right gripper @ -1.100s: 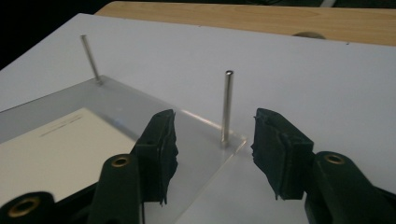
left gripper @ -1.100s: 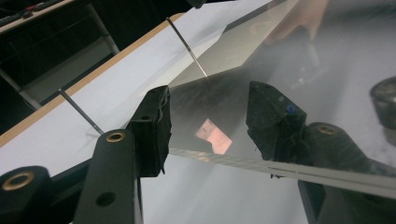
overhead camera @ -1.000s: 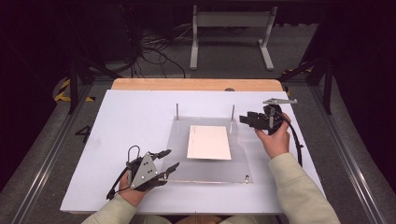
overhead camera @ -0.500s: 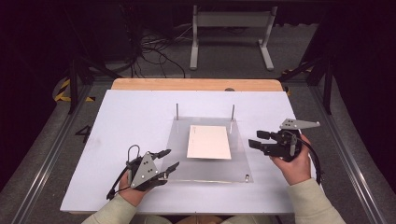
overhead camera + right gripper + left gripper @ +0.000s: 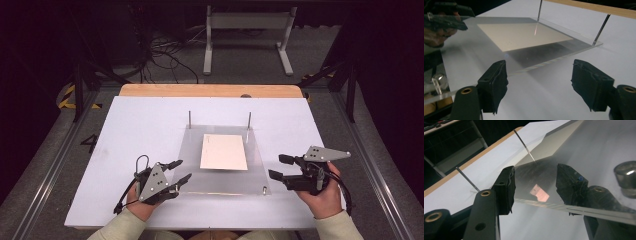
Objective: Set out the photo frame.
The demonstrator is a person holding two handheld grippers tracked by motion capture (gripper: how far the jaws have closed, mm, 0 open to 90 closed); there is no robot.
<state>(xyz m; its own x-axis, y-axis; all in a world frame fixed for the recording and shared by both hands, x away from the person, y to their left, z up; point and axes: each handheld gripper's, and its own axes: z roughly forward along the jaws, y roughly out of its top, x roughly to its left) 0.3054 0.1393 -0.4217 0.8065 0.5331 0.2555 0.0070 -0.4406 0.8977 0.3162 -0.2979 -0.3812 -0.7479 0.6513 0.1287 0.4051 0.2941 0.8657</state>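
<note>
A clear acrylic plate (image 5: 225, 177) lies in the middle of the white table, with a cream sheet (image 5: 224, 151) at its centre. Two thin metal rods (image 5: 190, 119) (image 5: 248, 120) stand at its back corners, and a small metal knob (image 5: 264, 189) sits at its front right corner. My left gripper (image 5: 177, 171) is open at the plate's front left edge. In the left gripper view that plate edge (image 5: 541, 203) runs between the jaws. My right gripper (image 5: 278, 167) is open, just right of the plate. Its own view faces the plate's edge (image 5: 529, 67) and the sheet (image 5: 521, 35).
The white tabletop (image 5: 145, 125) has a wooden strip (image 5: 210, 90) along its back edge. Behind it on the floor stand a metal frame (image 5: 247, 35) and loose cables (image 5: 165, 55). Dark rails run along both sides of the table.
My right gripper has come from near the back right rod, down and toward the person, to the plate's front right side. The left gripper has stayed put.
</note>
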